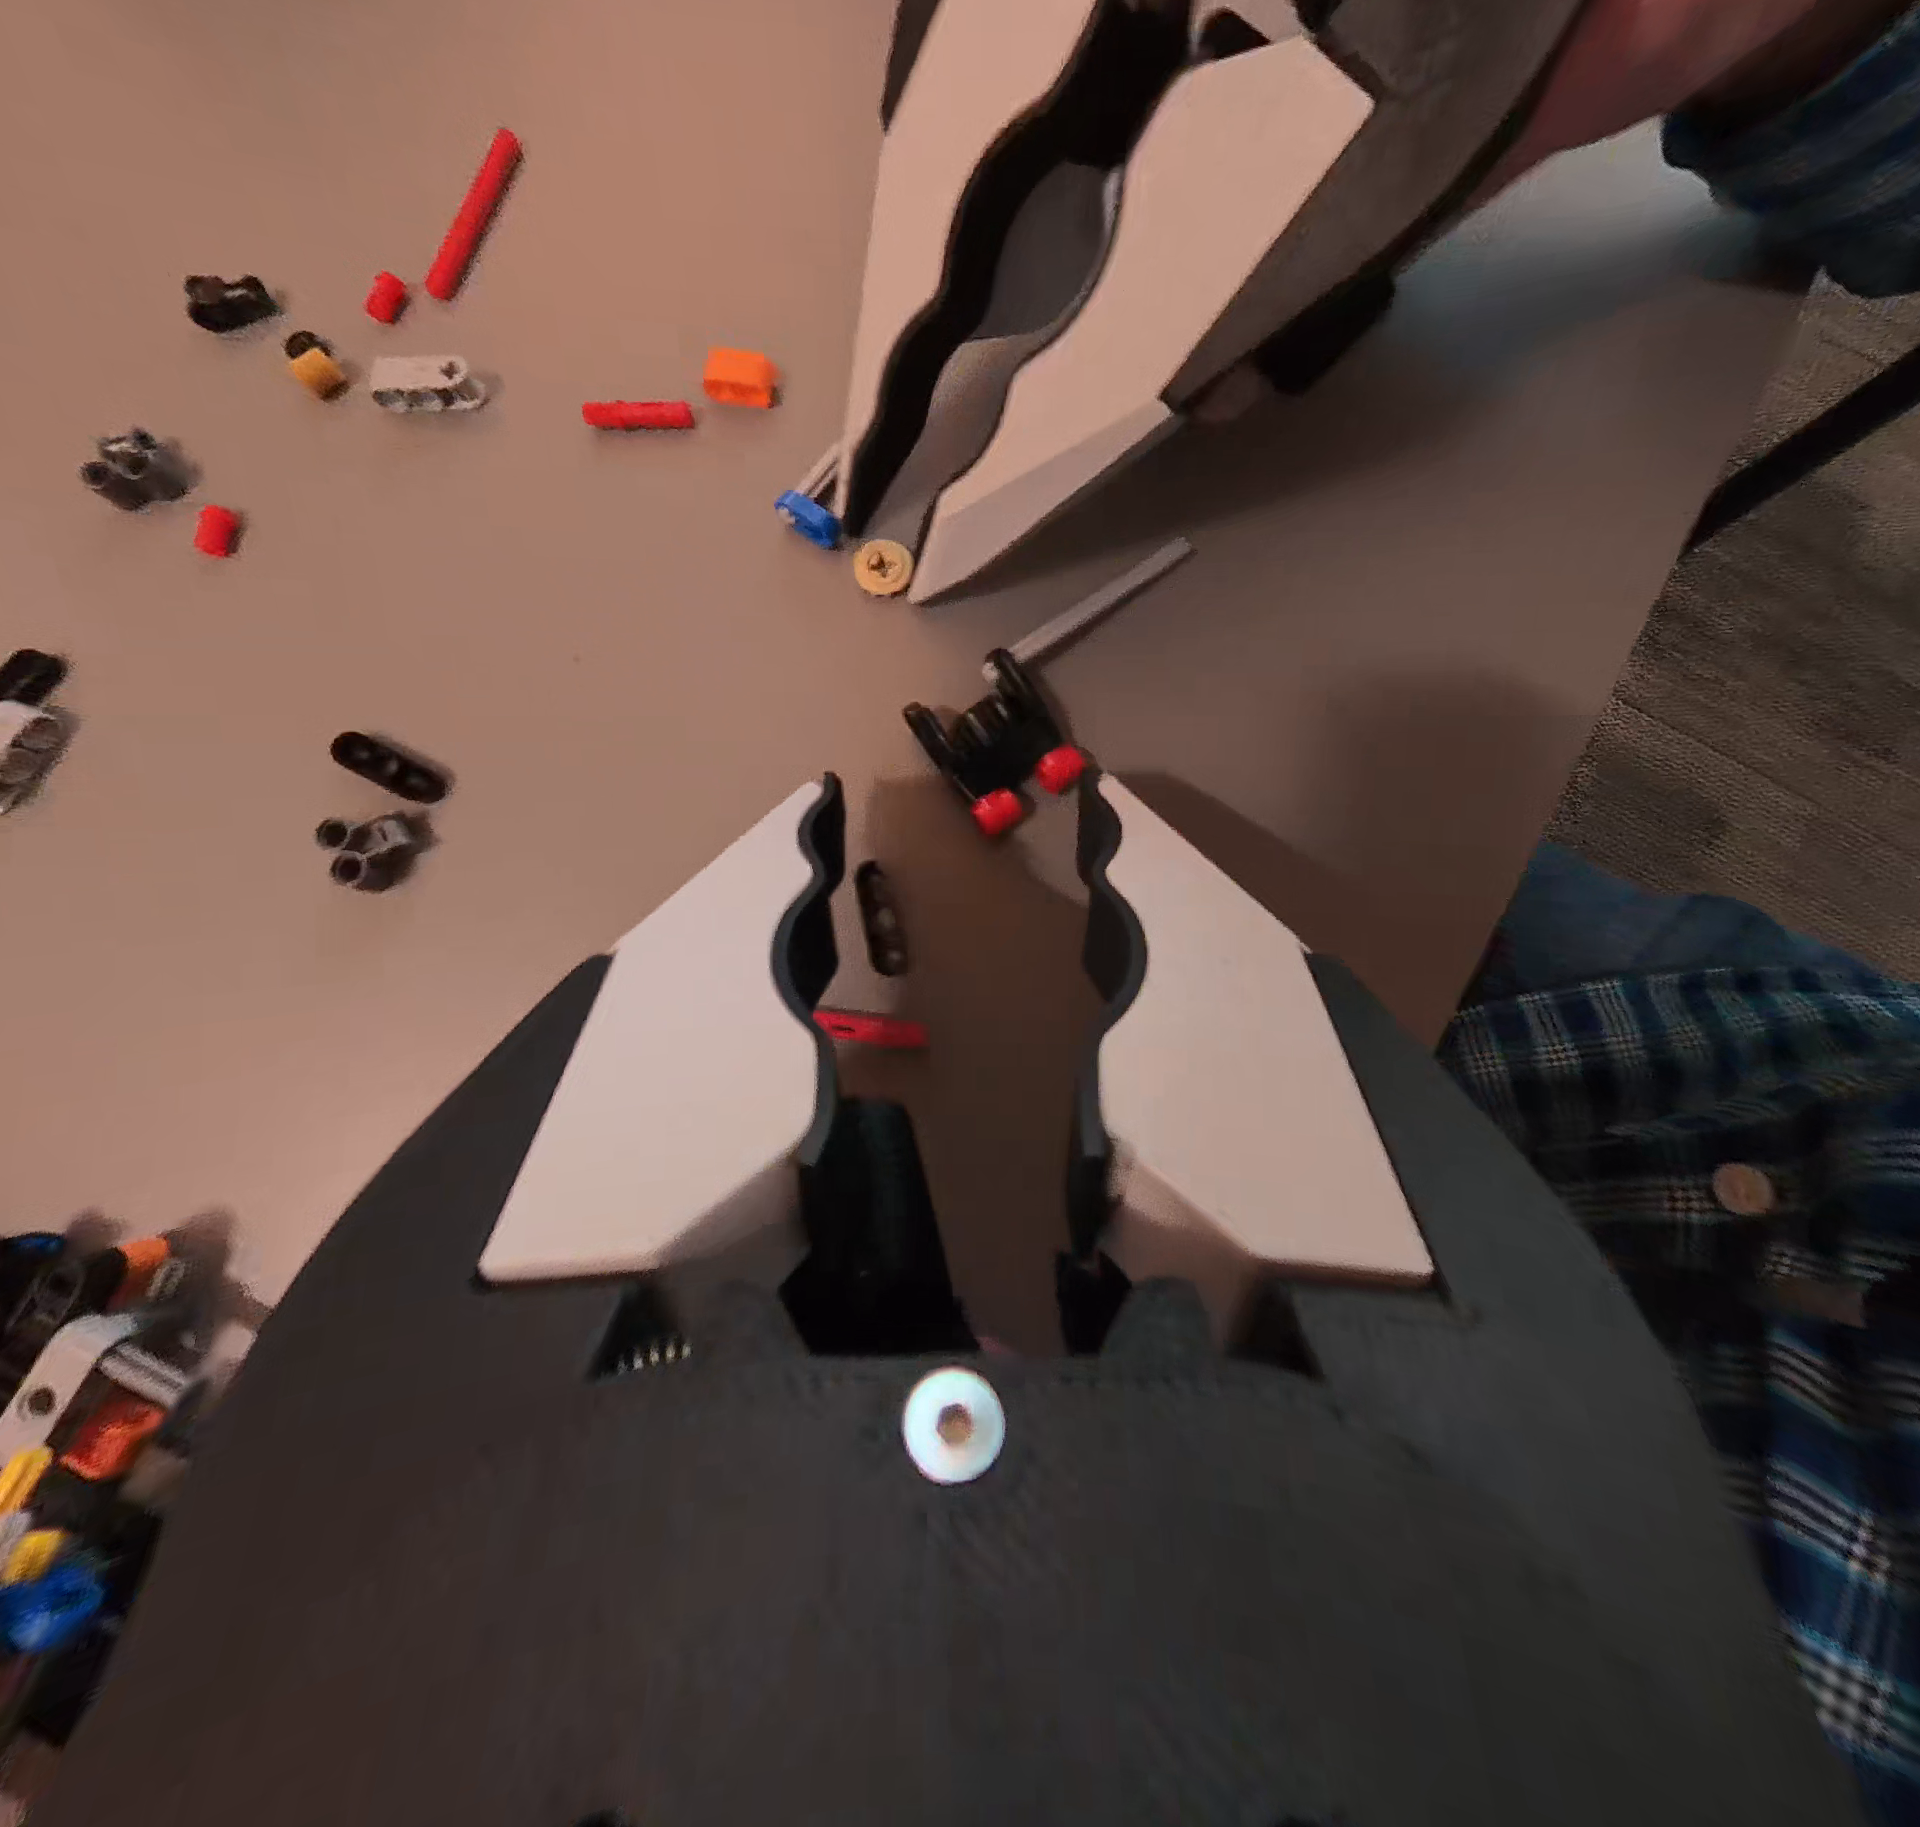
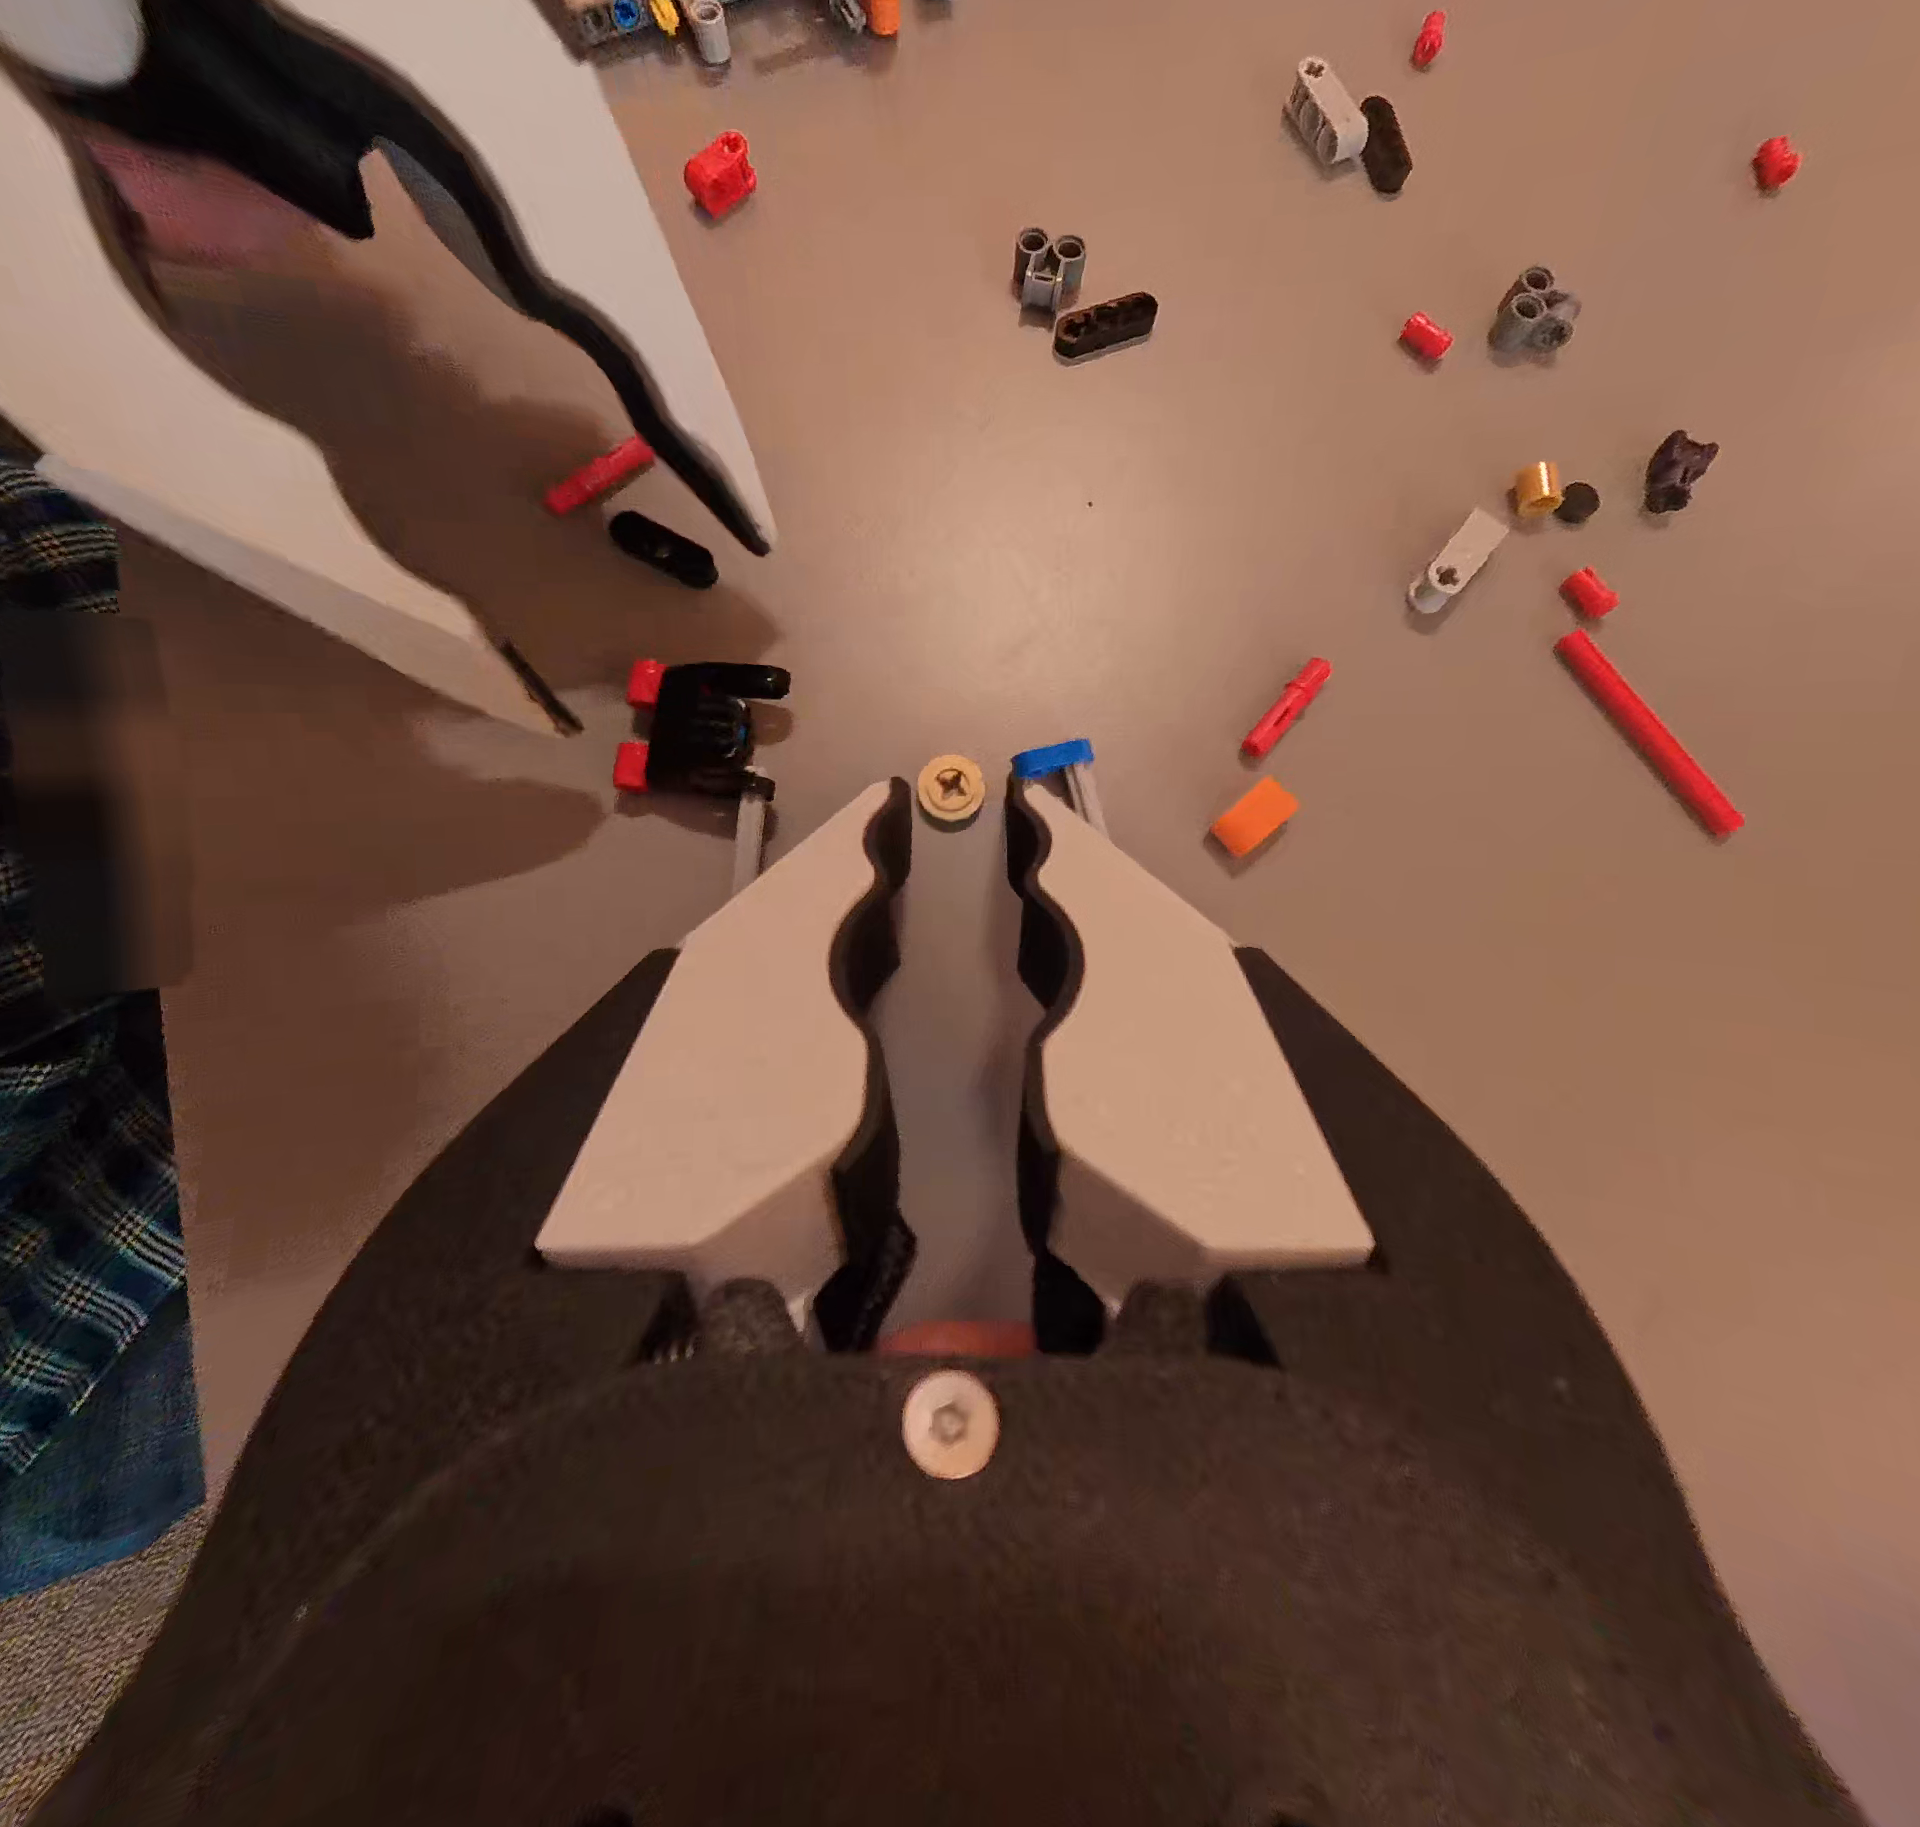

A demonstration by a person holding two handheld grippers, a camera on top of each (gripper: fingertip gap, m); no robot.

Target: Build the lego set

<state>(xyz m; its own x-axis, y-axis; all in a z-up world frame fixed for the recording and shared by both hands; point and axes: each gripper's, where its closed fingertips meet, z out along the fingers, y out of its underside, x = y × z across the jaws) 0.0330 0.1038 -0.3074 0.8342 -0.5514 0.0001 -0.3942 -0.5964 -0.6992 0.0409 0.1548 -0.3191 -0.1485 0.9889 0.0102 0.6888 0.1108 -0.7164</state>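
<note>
Two grippers, left and right, jaws apart, tan round piece at right's tips.

Parts pile blurred and cut by left edge in left wrist view, cut by top edge in right wrist view; grey axle half hidden behind right gripper's fingers; left gripper motion-smeared.

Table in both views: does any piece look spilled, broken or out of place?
Nothing looks damaged. Loose pieces lie scattered on the table, as is usual in a build. The open right claw points at a tan round piece; the open left claw is beside a black and red sub-assembly.
</note>
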